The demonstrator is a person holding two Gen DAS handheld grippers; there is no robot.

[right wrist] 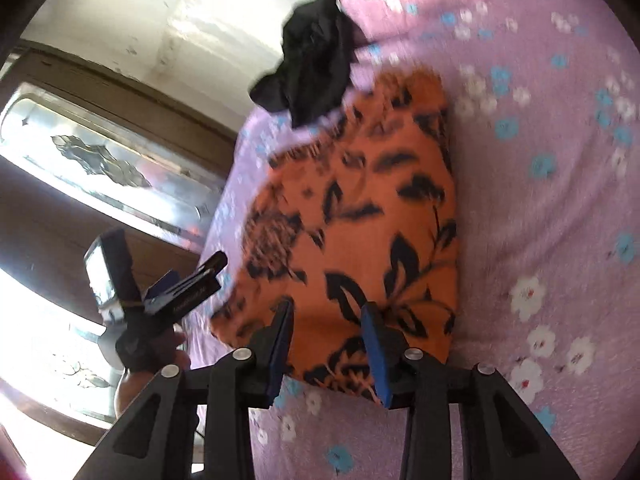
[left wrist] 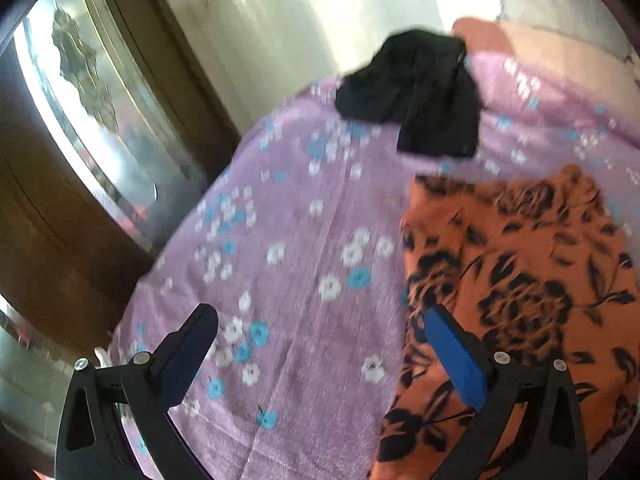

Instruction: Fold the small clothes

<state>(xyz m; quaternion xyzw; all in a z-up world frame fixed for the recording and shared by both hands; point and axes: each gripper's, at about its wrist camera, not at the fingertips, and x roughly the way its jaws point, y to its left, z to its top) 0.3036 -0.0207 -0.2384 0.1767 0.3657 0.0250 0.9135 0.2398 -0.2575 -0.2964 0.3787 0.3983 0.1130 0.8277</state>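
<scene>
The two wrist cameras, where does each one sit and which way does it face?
Left wrist: on the left gripper, angled down over the purple blanket; its open fingers show.
Right wrist: on the right gripper, facing the orange cloth; its fingers, the left gripper and a hand show.
Shared: blanket, orange cloth, black garment.

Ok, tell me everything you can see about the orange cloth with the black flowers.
The orange cloth is soft, slightly fuzzy-looking fabric printed with black flowers and leaves. It lies flat, apparently folded into a rough rectangle, on the purple flowered bedspread. A crumpled black garment sits at its far end, possibly touching it. Whether anything grips its near edge cannot be told.
</scene>
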